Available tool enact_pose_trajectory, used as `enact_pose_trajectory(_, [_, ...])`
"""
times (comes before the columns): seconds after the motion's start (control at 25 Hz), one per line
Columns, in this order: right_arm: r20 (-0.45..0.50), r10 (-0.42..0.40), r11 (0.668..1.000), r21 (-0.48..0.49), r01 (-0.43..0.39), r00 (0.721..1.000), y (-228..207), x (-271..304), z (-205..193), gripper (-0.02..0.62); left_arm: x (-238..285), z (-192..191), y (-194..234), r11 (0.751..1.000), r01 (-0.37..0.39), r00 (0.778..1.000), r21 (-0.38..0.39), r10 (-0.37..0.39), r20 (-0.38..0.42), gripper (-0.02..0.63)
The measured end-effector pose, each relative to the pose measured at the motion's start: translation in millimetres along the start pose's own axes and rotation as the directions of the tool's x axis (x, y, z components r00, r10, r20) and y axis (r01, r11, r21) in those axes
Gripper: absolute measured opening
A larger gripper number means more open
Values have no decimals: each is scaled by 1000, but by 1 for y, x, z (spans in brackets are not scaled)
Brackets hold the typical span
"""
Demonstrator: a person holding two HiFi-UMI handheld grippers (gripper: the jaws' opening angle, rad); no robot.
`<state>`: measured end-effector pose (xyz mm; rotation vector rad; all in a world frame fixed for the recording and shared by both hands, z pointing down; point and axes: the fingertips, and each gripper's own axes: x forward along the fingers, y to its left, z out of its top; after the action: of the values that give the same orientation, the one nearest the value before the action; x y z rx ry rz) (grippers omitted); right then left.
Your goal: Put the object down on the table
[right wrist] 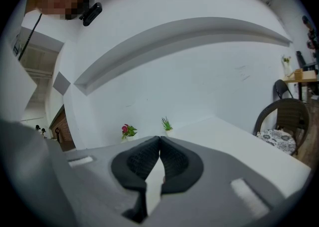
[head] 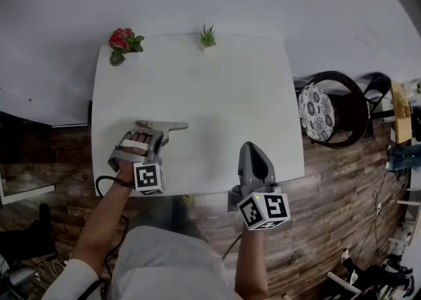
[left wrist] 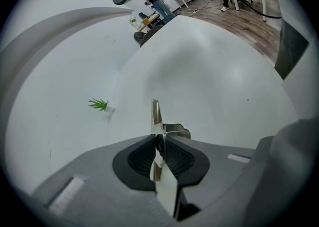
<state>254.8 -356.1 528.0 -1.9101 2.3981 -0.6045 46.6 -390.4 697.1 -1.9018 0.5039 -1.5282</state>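
Flat metal piece, seen edge-on in left gripper view, lies toward near-left corner of white table, apparently resting on it. Left hand-held gripper: jaws opening, piece between pads w/ grip seemingly loosened. Right hand-held gripper: at near edge, jaws closed together, nothing between. Far edge: red-flowered plant at left corner, small green plant approx. mid-edge.

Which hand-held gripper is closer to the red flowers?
Left. The left hand-held gripper, jaws opening around a metal piece, shares the table's left side with the red flowers; the right hand-held gripper is by the near-right edge.
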Motion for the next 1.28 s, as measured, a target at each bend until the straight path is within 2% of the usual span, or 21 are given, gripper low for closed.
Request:
enact_pose_trajectory(0.24, [-2,0,1000,-2,0,1000,2,-5,-1,3,-2,1,-4,998,36,999,-46,-35,15,39])
enact_pose_trajectory(0.44, [7,0,1000,-5,0,1000,4,-7,3,3,-6,4,-7,995,50,998,-87,-47,35,98])
enact_pose_trajectory(0.6, [9,-1,1000,-11,1,1000,7,-10,3,3,-12,4,-8,981,76,996,-176,-66,62,126])
enact_pose_trajectory(0.84, [23,-4,1000,-11,5,1000,11,-19,6,3,-29,3,-3,932,86,994,-352,-54,99,135])
enact_pose_trajectory(0.96, [32,-5,1000,-11,5,999,14,-23,9,3,-41,6,0,891,93,991,-444,-39,129,135])
enact_pose_trajectory(1.08, [38,-2,1000,-14,3,999,19,-28,11,3,-51,8,3,862,84,990,-500,-13,143,135])
enact_pose_trajectory(1.28, [50,-3,1000,-23,4,999,22,-41,16,3,-75,9,21,779,61,984,-624,59,170,112])
